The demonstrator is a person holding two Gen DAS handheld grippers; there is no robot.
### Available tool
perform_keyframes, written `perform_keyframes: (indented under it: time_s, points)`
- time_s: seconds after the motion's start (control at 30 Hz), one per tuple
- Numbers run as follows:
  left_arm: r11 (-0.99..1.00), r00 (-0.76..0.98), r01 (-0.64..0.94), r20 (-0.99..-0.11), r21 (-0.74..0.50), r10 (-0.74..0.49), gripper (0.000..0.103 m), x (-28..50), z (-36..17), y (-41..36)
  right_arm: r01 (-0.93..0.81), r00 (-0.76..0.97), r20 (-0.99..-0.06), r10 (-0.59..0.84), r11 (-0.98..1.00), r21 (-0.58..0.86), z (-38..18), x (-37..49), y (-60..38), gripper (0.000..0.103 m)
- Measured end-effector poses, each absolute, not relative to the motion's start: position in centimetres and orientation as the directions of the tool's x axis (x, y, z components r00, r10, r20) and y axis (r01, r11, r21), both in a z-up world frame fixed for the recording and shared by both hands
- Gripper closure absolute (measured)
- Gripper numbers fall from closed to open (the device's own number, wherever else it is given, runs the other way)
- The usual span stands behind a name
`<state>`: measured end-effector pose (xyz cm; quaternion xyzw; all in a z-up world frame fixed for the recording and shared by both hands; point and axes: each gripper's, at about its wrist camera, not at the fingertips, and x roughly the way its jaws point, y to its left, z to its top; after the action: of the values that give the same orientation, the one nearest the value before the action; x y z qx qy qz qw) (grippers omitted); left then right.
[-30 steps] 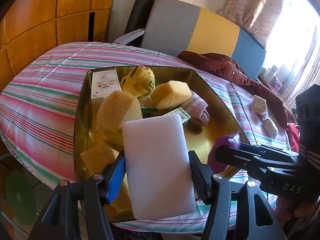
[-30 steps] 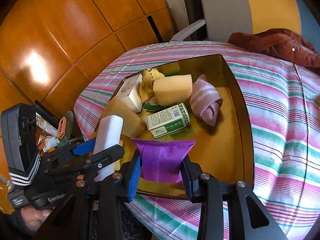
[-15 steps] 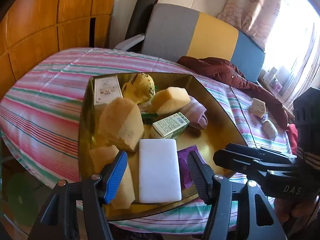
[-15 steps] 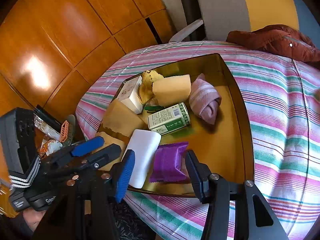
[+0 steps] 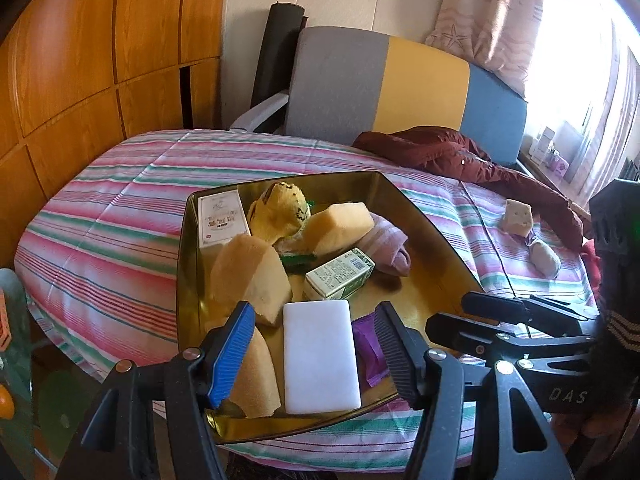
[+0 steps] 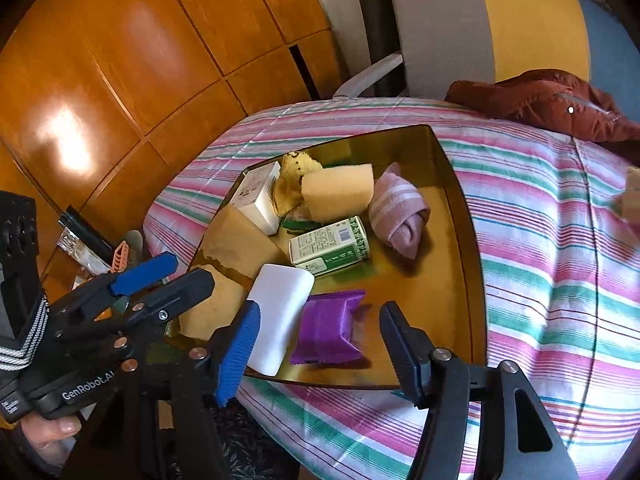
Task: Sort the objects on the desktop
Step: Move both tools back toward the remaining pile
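Observation:
A gold tray [image 5: 424, 216] [image 6: 460, 184] on the striped cloth holds a white block [image 5: 320, 356] [image 6: 280, 312], a purple packet [image 6: 330, 330] [image 5: 370, 344], a green carton [image 5: 340, 278] [image 6: 330, 246], a white box [image 5: 220, 218], yellow sponges [image 5: 248, 276], a yellow cloth [image 5: 280, 204] and a rolled pink towel [image 6: 400, 210]. My left gripper [image 5: 314, 354] is open, its fingers either side of the white block and above it. My right gripper [image 6: 320, 346] is open around the purple packet, above it.
A beige block [image 5: 518, 218] and a grey lump [image 5: 544, 258] lie on the cloth to the right. A maroon jacket [image 5: 452, 156] lies at the back by a chair [image 5: 380, 84]. Clutter sits on a low surface at left [image 6: 96, 252].
Both grippers opened and drew back. The white block and the purple packet were let go and now lie in the near end of the tray.

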<state>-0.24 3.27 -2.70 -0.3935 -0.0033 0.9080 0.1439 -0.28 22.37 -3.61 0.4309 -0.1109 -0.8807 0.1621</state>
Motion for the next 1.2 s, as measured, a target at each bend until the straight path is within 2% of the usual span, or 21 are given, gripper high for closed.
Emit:
perform_keyframes:
  time_s: [0.27, 1.2]
  points:
    - [-0.956, -0.657, -0.280, -0.708, -0.092, 0.260, 0.041, -0.1, -2.0, 4.5, 0.180, -0.607, -0.722, -0.332, -0.942, 0.282, -3.0, 0.4, 22.7, 0.039]
    - [-0.878, -0.596, -0.474, -0.711, -0.061, 0.372, 0.041, -0.6, -1.3, 13.1, -0.016, -0.678, -0.712, -0.183, -0.965, 0.263, -2.2, 2.2, 30.7, 0.035]
